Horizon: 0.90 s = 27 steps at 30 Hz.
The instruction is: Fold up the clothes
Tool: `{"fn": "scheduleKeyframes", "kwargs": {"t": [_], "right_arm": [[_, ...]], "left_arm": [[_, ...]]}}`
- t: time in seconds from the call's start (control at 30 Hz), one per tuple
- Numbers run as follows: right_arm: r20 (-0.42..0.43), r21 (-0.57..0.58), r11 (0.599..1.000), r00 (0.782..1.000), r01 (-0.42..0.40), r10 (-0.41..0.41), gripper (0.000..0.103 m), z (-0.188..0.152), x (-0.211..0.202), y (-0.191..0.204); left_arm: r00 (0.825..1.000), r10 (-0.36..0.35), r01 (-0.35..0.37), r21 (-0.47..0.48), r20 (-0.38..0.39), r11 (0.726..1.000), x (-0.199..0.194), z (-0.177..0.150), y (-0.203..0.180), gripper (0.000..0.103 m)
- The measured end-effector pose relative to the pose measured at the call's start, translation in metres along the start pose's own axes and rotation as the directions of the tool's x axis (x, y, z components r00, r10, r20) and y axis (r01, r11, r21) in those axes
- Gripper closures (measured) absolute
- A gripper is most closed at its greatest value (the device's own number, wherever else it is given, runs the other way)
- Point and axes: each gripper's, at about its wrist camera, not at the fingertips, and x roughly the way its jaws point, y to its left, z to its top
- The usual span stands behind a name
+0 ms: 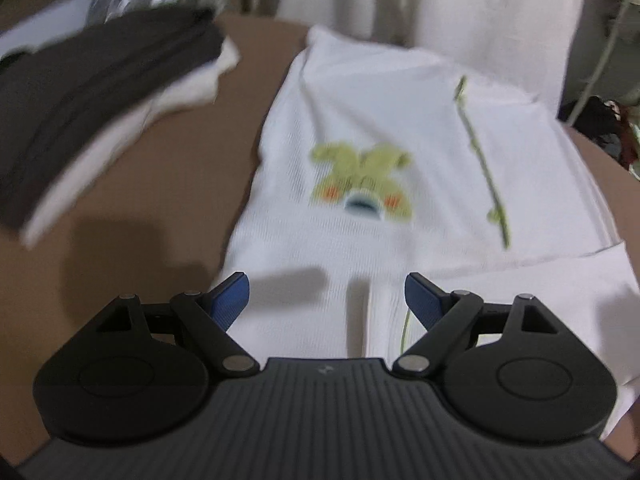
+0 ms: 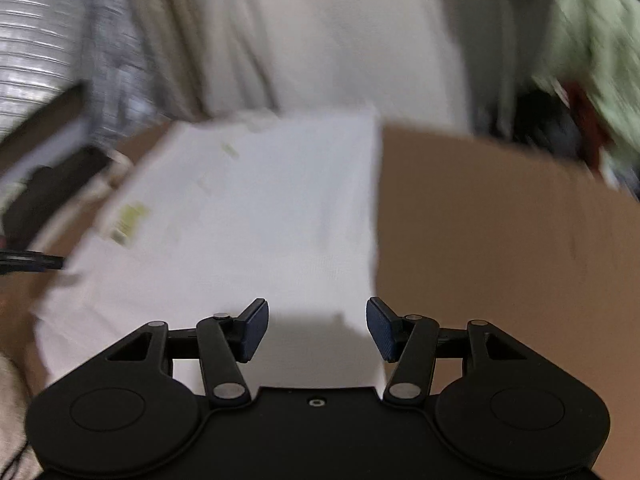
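**Both jaws empty over a part-folded white shirt**

Left gripper [image 1: 327, 296]: jaws spread wide, nothing between the blue ribbed pads. It hangs over the near end of the white knit shirt with a yellow-green cartoon print [image 1: 360, 176].

Right gripper [image 2: 318, 330]: jaws spread too, nothing between them, over the same garment [image 2: 256, 216] close to its straight right-hand edge. View is heavily motion-blurred, so detail there is poor.

Shirt lies flat on the brown cardboard-like surface [image 1: 160, 184], roughly centred, long axis running away from the cameras. One side looks already turned in: a thin green-trimmed seam [image 1: 480, 160] runs diagonally across the top layer, and a second layer edge shows at lower right. My read: side folds done or nearly, end-to-end fold still to come. Laid flat so edges stay square for that.

Fabric: thin, fine-ribbed, soft, a few low creases down the middle. Will slide and sag if lifted from one corner only, so I'd expect a two-point pinch.

Far left on the same surface: a stack of folded dark grey and white garments [image 1: 80, 112], well apart from the shirt, probably the finished pile. Pale curtain-like cloth [image 1: 420, 4] behind.
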Motion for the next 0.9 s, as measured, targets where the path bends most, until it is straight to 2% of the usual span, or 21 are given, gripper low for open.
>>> {"fn": "scheduleKeyframes", "kwargs": {"t": [0.03,0.1,0.2,0.33,0.37,0.47,0.53,0.57,0.63,0.73,0.8,0.9], "right_arm": [[0.016,-0.023,0.999,0.999,-0.028,0.028,0.038,0.016,0.002,0.001],[0.028,-0.063,0.994,0.996,-0.084,0.086,0.021,0.051,0.011,0.002],[-0.01,-0.044,0.995,0.996,-0.094,0.093,0.02,0.095,0.048,-0.003],[-0.093,0.155,0.985,0.992,-0.075,0.09,0.02,0.136,0.112,-0.028],[-0.099,0.211,0.975,0.991,-0.068,0.09,0.02,0.143,0.125,-0.035],[-0.09,0.346,0.933,0.986,-0.099,0.139,0.02,0.16,0.155,-0.05],[-0.079,0.444,0.884,0.977,-0.144,0.199,0.02,0.163,0.173,-0.058],[-0.072,0.494,0.854,0.971,-0.164,0.228,0.02,0.164,0.181,-0.062],[-0.063,0.547,0.821,0.97,-0.164,0.236,0.02,0.164,0.201,-0.067],[-0.079,0.496,0.863,0.985,-0.094,0.153,0.02,0.169,0.229,-0.067],[-0.089,0.42,0.907,0.993,-0.031,0.075,0.02,0.178,0.248,-0.069],[-0.085,0.327,0.944,0.996,0.048,-0.022,0.02,0.195,0.276,-0.08]], "left_arm": [[1.0,-0.013,0.012,0.02,0.011,1.0,0.001,0.014,-0.001,0.018],[0.998,-0.041,0.039,0.041,0.047,0.998,0.006,0.043,-0.003,0.018],[0.995,-0.037,0.029,0.083,0.096,0.996,0.027,0.084,-0.002,0.018],[0.99,0.06,-0.074,0.109,0.129,0.991,0.06,0.124,0.011,0.018],[0.989,0.075,-0.087,0.093,0.131,0.992,0.066,0.132,0.017,0.018],[0.991,0.061,-0.06,-0.015,0.119,0.998,0.08,0.151,0.037,0.018],[0.99,0.115,-0.104,-0.112,0.088,0.988,0.092,0.161,0.046,0.018],[0.988,0.129,-0.119,-0.123,0.079,0.985,0.1,0.166,0.048,0.018],[0.988,0.135,-0.128,-0.093,0.077,0.987,0.117,0.175,0.047,0.018],[0.99,0.102,-0.096,-0.066,0.099,0.993,0.145,0.187,0.045,0.018],[0.993,0.064,-0.056,-0.079,0.099,0.995,0.167,0.197,0.045,0.018],[0.997,0.028,-0.019,-0.13,0.067,0.991,0.204,0.213,0.053,0.018]]}}
